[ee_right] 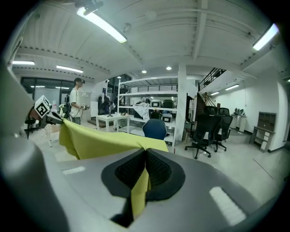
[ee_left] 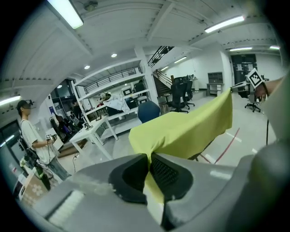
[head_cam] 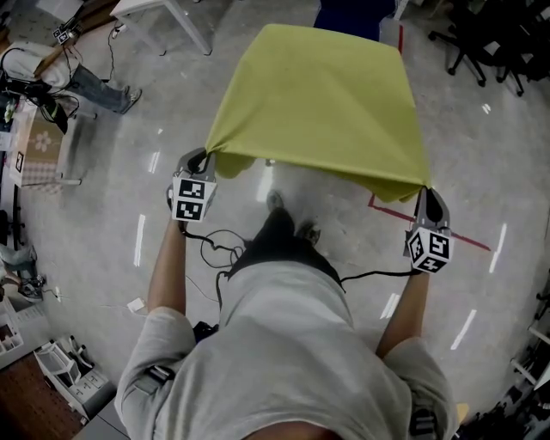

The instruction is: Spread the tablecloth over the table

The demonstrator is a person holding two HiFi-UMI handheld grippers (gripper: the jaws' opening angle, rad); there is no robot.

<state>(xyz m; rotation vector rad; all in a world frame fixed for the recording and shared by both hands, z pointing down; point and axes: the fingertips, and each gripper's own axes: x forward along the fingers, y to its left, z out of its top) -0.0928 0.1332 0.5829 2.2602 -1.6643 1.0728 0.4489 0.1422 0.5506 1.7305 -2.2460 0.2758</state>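
Both grippers are up. The left gripper (head_cam: 204, 159) has its jaws clamped tight on the near left corner of the yellow-green tablecloth (head_cam: 318, 103), and the right gripper (head_cam: 425, 196) is pinched shut on the near right corner. The cloth's near edge sags between them, held in the air. The rest stretches away flat over the table, hidden except for dark legs (ee_left: 199, 155). A blue chair (head_cam: 348, 13) stands past the cloth's far edge.

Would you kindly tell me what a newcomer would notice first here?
The yellow-green tablecloth fills the middle of the head view, stretched out ahead of the person. Its two near corners are pinched in the left gripper and the right gripper. A blue chair stands beyond it.
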